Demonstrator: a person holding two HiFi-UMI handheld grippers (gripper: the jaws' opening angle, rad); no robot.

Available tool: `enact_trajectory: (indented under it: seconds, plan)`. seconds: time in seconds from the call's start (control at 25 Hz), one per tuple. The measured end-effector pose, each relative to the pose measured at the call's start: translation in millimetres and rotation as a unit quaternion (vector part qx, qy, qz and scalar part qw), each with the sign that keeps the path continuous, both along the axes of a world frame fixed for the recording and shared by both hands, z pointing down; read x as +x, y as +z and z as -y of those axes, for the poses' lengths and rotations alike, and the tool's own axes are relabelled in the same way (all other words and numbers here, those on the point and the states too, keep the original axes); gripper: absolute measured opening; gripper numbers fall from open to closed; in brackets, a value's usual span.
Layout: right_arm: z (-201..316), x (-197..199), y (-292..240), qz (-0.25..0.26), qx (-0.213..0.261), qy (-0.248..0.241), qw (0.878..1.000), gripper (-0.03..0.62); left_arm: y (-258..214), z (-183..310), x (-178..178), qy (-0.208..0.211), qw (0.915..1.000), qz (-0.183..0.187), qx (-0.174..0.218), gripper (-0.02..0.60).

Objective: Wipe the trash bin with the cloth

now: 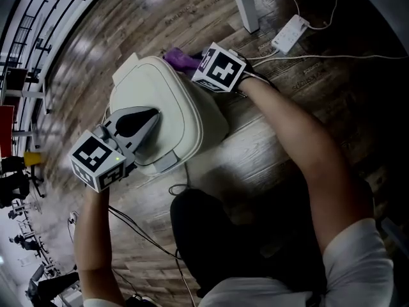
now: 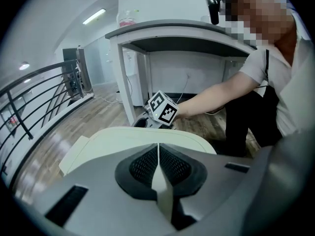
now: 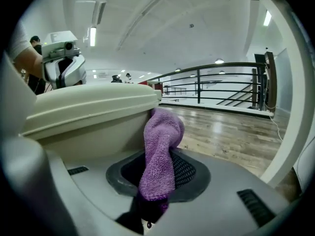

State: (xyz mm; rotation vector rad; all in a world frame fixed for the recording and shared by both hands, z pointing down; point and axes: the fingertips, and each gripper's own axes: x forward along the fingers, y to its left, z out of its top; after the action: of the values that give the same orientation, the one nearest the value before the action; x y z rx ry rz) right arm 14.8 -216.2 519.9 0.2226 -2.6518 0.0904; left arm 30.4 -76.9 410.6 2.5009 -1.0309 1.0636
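The cream trash bin [image 1: 192,117] stands upright on the wood floor, lid down, with the lid's longer side running away from the person. The left gripper [image 1: 152,115] rests its tip on the lid, jaws pressed together with nothing between them. At the bin's far edge the right gripper [image 1: 201,66] is clenched on the purple cloth [image 3: 160,151]. The cloth's long axis runs straight out of the jaws, and its free end curls over against the bin's wall just under the lid's rim. A power strip [image 1: 291,34] lies on the floor beyond, near a white desk leg [image 1: 246,5].
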Motion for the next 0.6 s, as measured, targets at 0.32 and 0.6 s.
enact_trajectory:
  seconds: [0.32, 0.6]
  plan:
    - [-38.9, 12.9, -8.5, -0.011, 0.027, -0.084, 0.996, 0.098, 0.7, -1.6, -2.5, 0.001, 1.0000, 0.001, -0.007, 0.011]
    - [-70.5, 33.2, -14.4, -0.034, 0.043, -0.134, 0.989, 0.098, -16.6, 14.2, 0.6, -0.032, 0.9987, -0.040, 0.004, 0.011]
